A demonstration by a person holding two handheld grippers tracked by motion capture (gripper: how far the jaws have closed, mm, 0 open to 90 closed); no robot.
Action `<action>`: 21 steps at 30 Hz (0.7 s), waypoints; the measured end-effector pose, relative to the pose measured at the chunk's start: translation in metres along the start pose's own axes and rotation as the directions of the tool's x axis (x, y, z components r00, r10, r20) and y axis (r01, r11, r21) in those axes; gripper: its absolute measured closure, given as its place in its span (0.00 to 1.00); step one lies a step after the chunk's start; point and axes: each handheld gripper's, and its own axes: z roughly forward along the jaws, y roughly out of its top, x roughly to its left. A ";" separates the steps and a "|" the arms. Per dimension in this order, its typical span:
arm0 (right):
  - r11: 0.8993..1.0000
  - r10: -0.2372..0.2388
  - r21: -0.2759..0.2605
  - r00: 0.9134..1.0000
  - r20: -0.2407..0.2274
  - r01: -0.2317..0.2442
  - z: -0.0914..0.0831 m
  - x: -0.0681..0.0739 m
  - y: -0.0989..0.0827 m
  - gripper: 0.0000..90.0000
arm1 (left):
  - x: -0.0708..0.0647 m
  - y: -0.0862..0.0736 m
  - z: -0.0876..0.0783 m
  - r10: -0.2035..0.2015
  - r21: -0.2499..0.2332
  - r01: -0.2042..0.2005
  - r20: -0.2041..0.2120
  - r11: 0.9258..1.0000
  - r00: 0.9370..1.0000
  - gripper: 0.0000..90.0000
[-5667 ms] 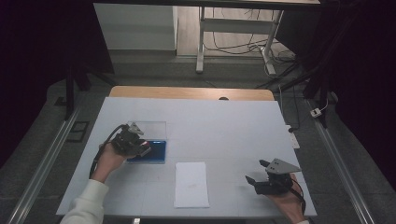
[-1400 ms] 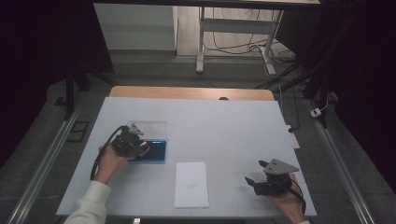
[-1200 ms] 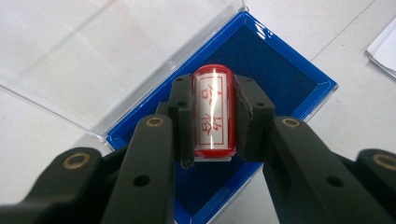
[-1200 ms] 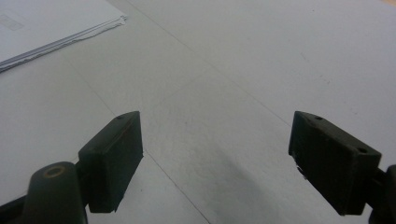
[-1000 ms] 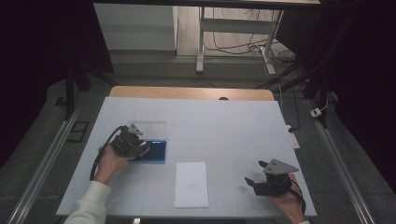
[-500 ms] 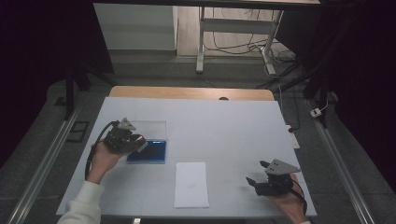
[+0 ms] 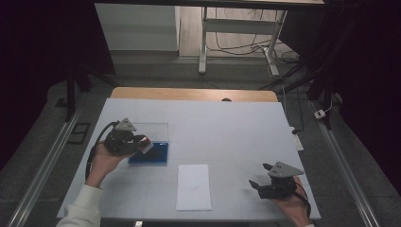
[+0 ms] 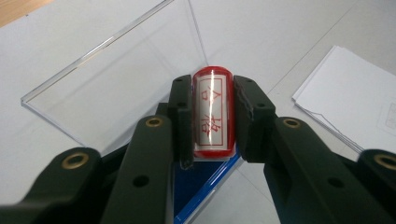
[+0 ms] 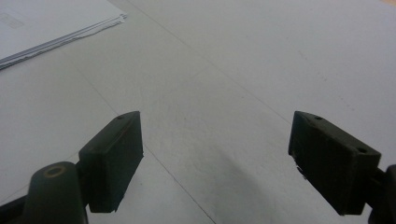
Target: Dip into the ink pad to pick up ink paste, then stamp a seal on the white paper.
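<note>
We see the left gripper (image 8: 212, 116) clamped on a red stamp (image 8: 213, 112) (label facing up) above the blue ink pad (image 7: 150, 153), at ten o'clock from the paper sheets (image 7: 194, 186); the right gripper (image 9: 217, 163) rests, jaws apart, at four o'clock.

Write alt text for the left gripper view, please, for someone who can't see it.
The left gripper clamps a red stamp with a white label of red characters between its two black jaws. Below it lies a blue ink pad with a clear lid open on the white table; a paper stack lies to the right.
</note>
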 end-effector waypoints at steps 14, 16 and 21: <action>1.000 -0.004 -0.004 1.000 0.005 0.004 -0.002 0.000 0.000 0.19 | -0.013 0.007 -0.007 0.033 -0.042 -0.030 0.059 0.999 0.998 0.78; 1.000 -0.004 -0.004 1.000 0.005 0.004 -0.002 0.000 0.000 0.19 | -0.017 0.010 -0.009 0.041 -0.053 -0.037 0.067 0.998 0.997 0.78; 1.000 -0.007 -0.008 1.000 0.003 0.007 -0.002 0.001 0.000 0.19 | -0.028 0.015 -0.010 0.075 -0.066 -0.069 0.088 0.995 0.993 0.78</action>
